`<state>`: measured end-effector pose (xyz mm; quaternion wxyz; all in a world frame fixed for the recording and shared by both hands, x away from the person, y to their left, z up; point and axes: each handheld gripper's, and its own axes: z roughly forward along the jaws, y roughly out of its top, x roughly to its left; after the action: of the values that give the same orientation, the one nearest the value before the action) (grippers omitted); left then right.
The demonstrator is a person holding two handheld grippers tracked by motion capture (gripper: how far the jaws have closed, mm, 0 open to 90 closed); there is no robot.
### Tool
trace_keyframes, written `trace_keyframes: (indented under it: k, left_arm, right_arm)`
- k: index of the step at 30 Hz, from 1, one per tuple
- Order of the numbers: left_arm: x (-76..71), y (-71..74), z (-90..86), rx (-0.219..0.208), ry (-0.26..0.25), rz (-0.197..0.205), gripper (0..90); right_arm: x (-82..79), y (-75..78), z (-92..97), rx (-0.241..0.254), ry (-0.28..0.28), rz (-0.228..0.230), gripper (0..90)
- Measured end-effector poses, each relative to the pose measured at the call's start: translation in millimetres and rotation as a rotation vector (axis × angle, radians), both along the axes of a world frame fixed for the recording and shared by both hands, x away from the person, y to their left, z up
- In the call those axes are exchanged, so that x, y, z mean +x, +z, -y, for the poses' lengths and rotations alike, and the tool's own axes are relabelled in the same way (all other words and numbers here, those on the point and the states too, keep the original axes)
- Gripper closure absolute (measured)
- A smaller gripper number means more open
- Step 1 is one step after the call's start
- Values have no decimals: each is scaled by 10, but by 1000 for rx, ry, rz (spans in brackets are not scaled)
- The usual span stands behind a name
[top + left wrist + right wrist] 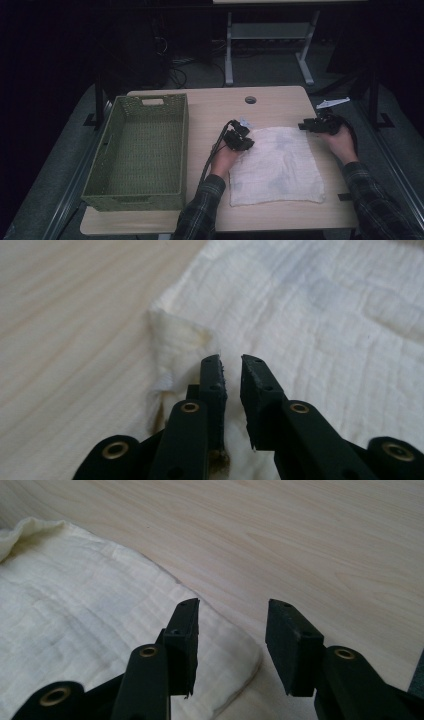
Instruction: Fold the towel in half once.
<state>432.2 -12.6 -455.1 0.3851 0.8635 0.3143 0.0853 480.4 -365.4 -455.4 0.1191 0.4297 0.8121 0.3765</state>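
Observation:
A white cloth [277,165] lies spread flat on the right half of the wooden table [210,107]. My left gripper [246,141] is at the cloth's far left corner. In the left gripper view its jaws [231,360] stand a narrow gap apart with nothing pinched between them, and the cloth [325,315] has a bunched-up corner [180,340] just left of the left jaw. My right gripper [303,126] is at the cloth's far right corner. In the right gripper view it [231,602] stands open over the rounded cloth corner [75,605], with bare table in the gap.
A green woven basket [142,150] fills the table's left side, close to my left forearm. A round cable hole [250,99] sits near the far edge. A small white object [332,103] lies beyond the table's right far corner. Another table's legs [229,50] stand behind.

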Motion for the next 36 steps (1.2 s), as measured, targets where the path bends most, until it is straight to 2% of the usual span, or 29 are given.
trace_keyframes:
  k: [2, 4, 9, 15, 19, 22, 25, 30, 36]
  left_arm:
    - [25, 62, -59, -2, 16, 33, 781]
    - [62, 95, -108, -10, 34, 33, 766]
    - [128, 63, -148, -20, 31, -5, 700]
    - [170, -5, -71, -22, 19, -17, 648]
    - [166, -49, 6, 35, -11, -11, 712]
    - [175, -57, 1, 36, 8, -12, 815]
    - [196, -30, -44, 29, 20, -11, 874]
    - [224, 54, -151, -10, 81, 22, 884]
    - [273, 106, -289, -15, 150, 58, 886]
  right_arm:
    - [1, 4, 8, 3, -5, -3, 565]
    - [14, -8, 20, 0, -1, 3, 565]
    - [32, -47, 19, -11, 0, -15, 559]
    - [55, -68, 53, -10, -18, -26, 562]
    - [63, -91, 81, -16, -20, -33, 564]
    - [74, -125, 100, -22, -26, -45, 570]
    - [83, -163, 98, -30, -28, -57, 617]
    - [67, -166, 94, -30, -2, -54, 818]
    - [65, -125, 57, -30, 3, -53, 866]
